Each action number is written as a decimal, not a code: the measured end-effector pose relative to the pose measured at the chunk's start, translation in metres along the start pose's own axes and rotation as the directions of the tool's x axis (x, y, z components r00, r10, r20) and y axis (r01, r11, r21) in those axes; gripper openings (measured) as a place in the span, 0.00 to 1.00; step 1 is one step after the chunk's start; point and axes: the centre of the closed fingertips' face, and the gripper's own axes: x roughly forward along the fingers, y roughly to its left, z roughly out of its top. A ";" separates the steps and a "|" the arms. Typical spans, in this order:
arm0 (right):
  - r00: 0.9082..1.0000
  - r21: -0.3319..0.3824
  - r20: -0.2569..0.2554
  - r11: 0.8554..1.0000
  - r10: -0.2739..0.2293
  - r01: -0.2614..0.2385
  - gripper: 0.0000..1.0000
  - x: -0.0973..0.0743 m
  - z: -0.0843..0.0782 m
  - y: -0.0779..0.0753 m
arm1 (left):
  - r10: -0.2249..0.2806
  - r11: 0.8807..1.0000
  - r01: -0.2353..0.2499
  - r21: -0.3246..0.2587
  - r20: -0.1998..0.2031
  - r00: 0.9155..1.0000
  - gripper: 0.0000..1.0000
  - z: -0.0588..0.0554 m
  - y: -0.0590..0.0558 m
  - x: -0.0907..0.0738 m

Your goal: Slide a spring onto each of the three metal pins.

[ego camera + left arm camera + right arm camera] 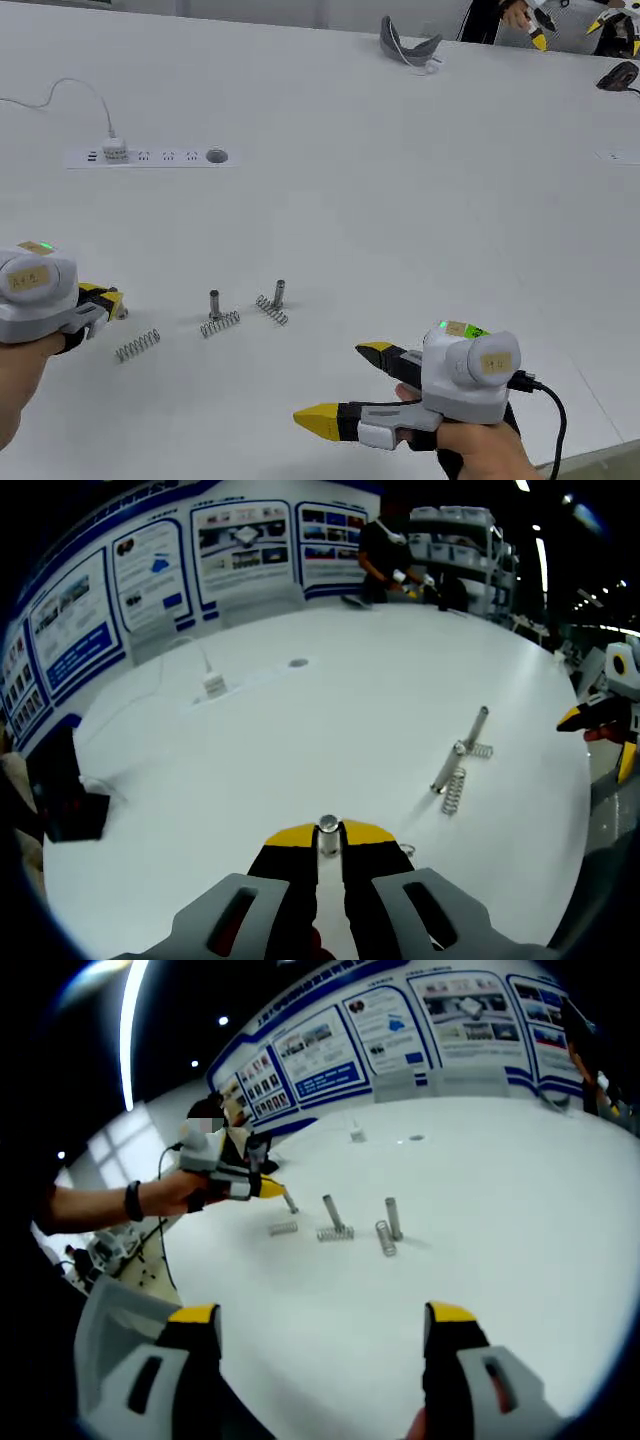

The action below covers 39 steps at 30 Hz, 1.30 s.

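On the white workbench [400, 230], one pin [327, 829] was clamped tight in the left gripper [112, 300], probably steadied for loading, the right gripper [345, 385] was held with jaws spread, and all three springs [220, 323] were left lying beside the pins [214, 303].

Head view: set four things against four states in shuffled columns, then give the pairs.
1 left yellow-tipped gripper
2 right yellow-tipped gripper
3 steel coil springs
4 white power strip

A lying on the white table
B open, empty
C white charger plugged in
D shut on a metal pin

Pairs: 1-D, 2-B, 3-A, 4-C
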 end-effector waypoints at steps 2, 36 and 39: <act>1.000 0.001 0.001 1.000 0.000 0.000 0.85 0.000 0.000 0.000 | -0.001 1.000 0.001 0.004 -0.001 1.000 0.08 0.000 -0.001 0.000; 1.000 0.007 -0.001 1.000 0.007 -0.007 0.85 -0.001 -0.002 0.002 | -0.067 0.997 0.067 0.029 0.000 0.998 0.08 -0.001 -0.038 -0.001; 1.000 0.007 -0.001 1.000 0.012 -0.012 0.85 0.000 -0.002 0.003 | -0.065 0.997 0.065 0.032 -0.001 0.998 0.08 -0.001 -0.038 0.000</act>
